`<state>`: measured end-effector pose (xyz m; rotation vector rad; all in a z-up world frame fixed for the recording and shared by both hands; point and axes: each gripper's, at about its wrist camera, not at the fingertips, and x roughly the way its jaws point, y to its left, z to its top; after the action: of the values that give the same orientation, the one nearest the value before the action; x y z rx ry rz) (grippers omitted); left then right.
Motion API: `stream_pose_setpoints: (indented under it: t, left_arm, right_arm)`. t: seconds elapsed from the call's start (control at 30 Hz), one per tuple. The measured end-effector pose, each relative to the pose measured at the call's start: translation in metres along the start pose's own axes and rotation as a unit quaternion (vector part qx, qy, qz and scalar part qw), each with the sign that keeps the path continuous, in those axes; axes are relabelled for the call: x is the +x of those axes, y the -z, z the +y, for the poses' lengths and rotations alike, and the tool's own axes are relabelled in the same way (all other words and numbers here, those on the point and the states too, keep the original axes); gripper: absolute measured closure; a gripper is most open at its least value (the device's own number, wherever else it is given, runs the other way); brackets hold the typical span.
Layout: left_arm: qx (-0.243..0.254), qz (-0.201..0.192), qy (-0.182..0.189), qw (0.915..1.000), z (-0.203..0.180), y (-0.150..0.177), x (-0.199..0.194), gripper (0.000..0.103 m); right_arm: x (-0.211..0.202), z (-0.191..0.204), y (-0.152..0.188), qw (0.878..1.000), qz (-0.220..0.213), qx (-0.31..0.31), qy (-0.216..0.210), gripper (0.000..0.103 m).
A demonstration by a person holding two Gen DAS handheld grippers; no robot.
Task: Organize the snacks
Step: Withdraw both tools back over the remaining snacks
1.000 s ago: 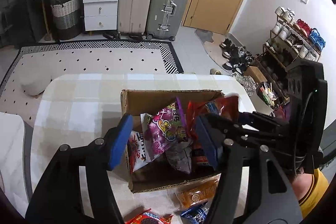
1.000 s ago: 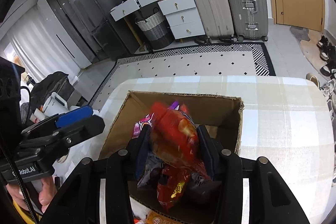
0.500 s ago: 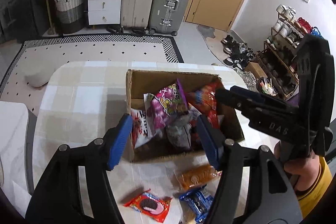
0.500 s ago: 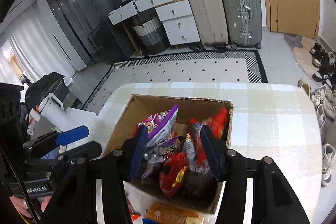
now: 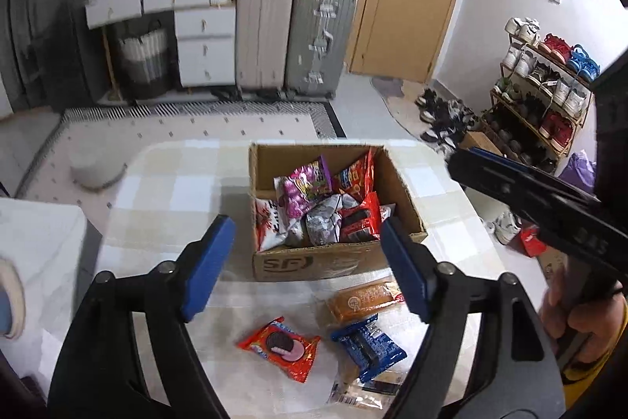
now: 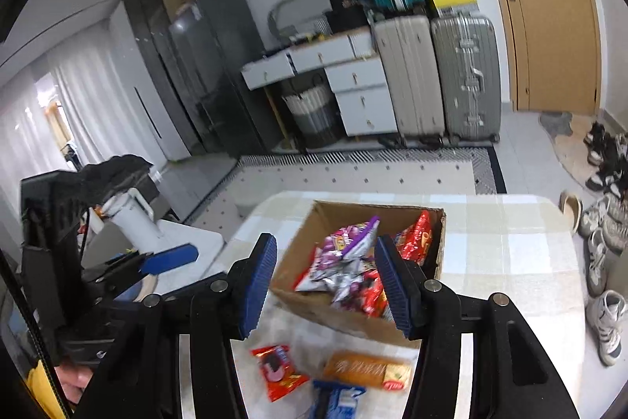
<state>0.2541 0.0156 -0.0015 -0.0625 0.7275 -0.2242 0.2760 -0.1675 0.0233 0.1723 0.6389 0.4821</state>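
A cardboard box [image 5: 333, 262] stands on the checked table and holds several snack bags, among them a purple bag [image 5: 304, 185] and a red bag [image 5: 357, 175]. It also shows in the right wrist view [image 6: 353, 321]. On the table in front of it lie a red cookie pack [image 5: 280, 346], an orange cracker pack [image 5: 363, 301] and a blue cookie pack [image 5: 369, 344]. My left gripper [image 5: 306, 268] is open and empty, above the box's near wall. My right gripper [image 6: 325, 285] is open and empty, above the box.
The checked table [image 5: 168, 191] ends in a rounded edge at the far side. A white side surface [image 5: 35, 262] stands to the left. A clear-wrapped pack [image 5: 353, 391] lies near the front edge. Suitcases [image 5: 290, 34], drawers and a shoe rack [image 5: 541, 97] stand beyond.
My right gripper opened and let a red snack bag drop into the box, then drew back. Both grippers have pulled back and up, so the loose packs in front of the box show.
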Motion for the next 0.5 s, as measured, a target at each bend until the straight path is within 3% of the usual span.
stream_pose_setpoints:
  t: [0.13,0.2,0.3,0.5]
  left_arm:
    - [0.011,-0.030,-0.002,0.9995,-0.014,0.011,-0.040,0.024]
    - [0.009,-0.045,0.000,0.9990,-0.019,0.020,-0.062,0.022]
    - [0.010,-0.064,0.001,0.9979,-0.025,0.032,-0.095,0.019]
    - [0.001,-0.090,0.006,0.9959,-0.033,0.067,-0.152,0.015]
  right_arm:
    - [-0.045,0.021,0.014,0.999,-0.034,-0.019,-0.006,0.046]
    - [-0.066,0.031,0.022,0.998,-0.056,-0.025,-0.011,0.032]
    - [-0.099,0.045,0.038,0.995,-0.087,-0.036,-0.015,0.022]
    - [-0.153,0.073,0.073,0.990,-0.129,-0.050,-0.025,0.013]
